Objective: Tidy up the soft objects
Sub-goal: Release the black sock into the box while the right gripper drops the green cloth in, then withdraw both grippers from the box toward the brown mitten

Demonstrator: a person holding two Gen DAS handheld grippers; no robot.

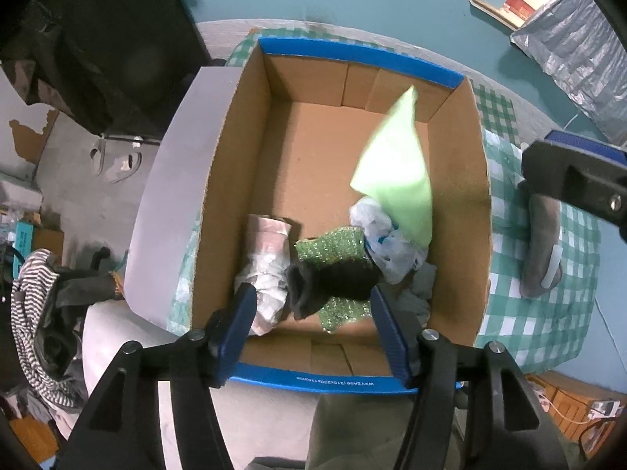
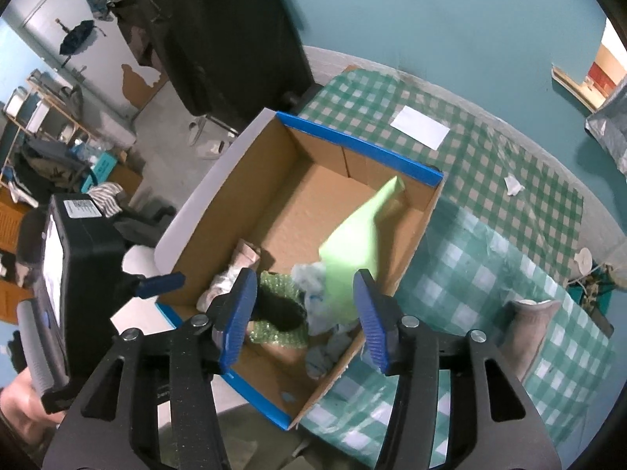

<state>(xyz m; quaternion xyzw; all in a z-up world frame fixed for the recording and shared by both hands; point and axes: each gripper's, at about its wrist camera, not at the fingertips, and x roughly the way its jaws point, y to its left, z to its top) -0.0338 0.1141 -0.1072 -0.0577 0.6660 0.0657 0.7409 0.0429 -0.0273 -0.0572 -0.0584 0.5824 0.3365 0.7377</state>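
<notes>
An open cardboard box (image 1: 219, 203) with blue rims stands on the checked tablecloth (image 2: 490, 164). In its near end lie a black sock (image 1: 333, 278), green bubble wrap (image 1: 333, 246), a white plastic bag (image 1: 384, 235), a pink-and-white roll (image 1: 266, 250) and a grey cloth (image 1: 423, 286). A pale green sheet (image 1: 395, 172), blurred, leans against the right wall. My left gripper (image 1: 311, 293) hangs open above the black sock without touching it. My right gripper (image 2: 305, 278) is open over the box's near corner; the green sheet (image 2: 352, 258) shows beyond its fingers, unpinched. A grey sock (image 2: 525, 333) lies on the cloth outside the box.
A black chair (image 2: 219, 39) stands behind the table's left side. A white paper (image 2: 421, 127) and a crumpled tissue (image 2: 513, 185) lie on the far cloth. A silver bag (image 1: 568, 47) sits at the far right. Clothes are piled on the floor (image 1: 35, 305) to the left.
</notes>
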